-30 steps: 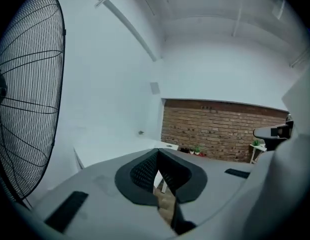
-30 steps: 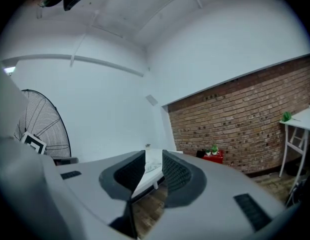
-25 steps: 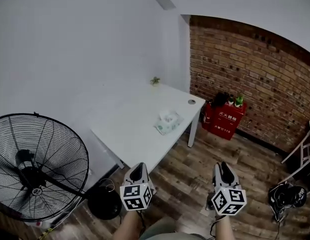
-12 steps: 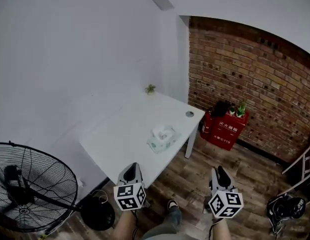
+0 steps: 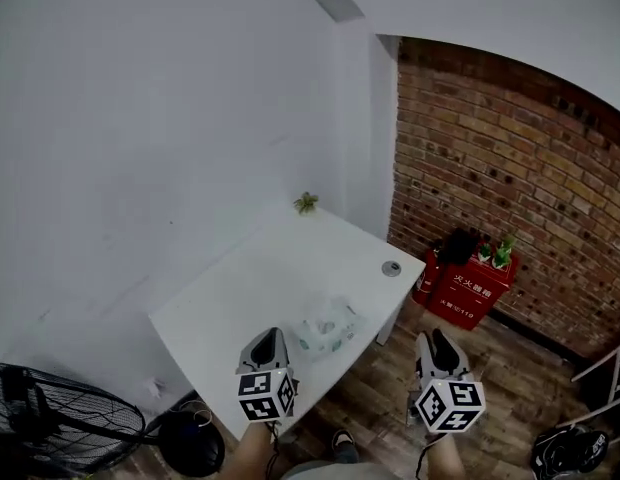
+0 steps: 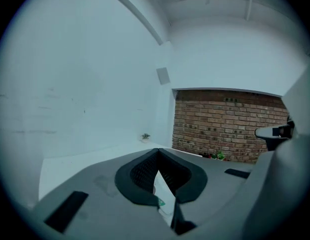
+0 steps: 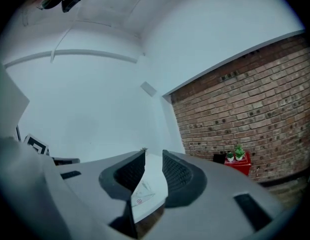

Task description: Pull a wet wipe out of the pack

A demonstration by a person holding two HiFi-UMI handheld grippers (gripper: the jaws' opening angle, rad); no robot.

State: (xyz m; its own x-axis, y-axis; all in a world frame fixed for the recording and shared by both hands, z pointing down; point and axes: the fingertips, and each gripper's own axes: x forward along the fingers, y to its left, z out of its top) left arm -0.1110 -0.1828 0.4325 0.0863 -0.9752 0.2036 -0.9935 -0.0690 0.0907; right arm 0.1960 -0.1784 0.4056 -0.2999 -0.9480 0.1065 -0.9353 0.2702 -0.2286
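The wet wipe pack (image 5: 328,330), white with pale green print, lies flat on the white table (image 5: 240,298) near its front edge. My left gripper (image 5: 271,334) hovers over that edge just left of the pack, its jaws shut with nothing between them. In the left gripper view the left gripper (image 6: 157,150) has its tips touching, and a sliver of the pack (image 6: 161,198) shows below them. My right gripper (image 5: 434,336) hangs to the right of the table over the wooden floor. The right gripper (image 7: 153,154) stands slightly open and empty, with the table (image 7: 155,176) seen through the gap.
A small potted plant (image 5: 306,203) stands at the table's far corner and a round cable cap (image 5: 391,268) near its right edge. A red box (image 5: 470,290) with plants sits by the brick wall. A black floor fan (image 5: 60,423) is at lower left.
The view has moved closer to the table. Both grippers now sit near its front edge beside the pack, and the fan has slid to the lower left. Jaw states look unchanged.
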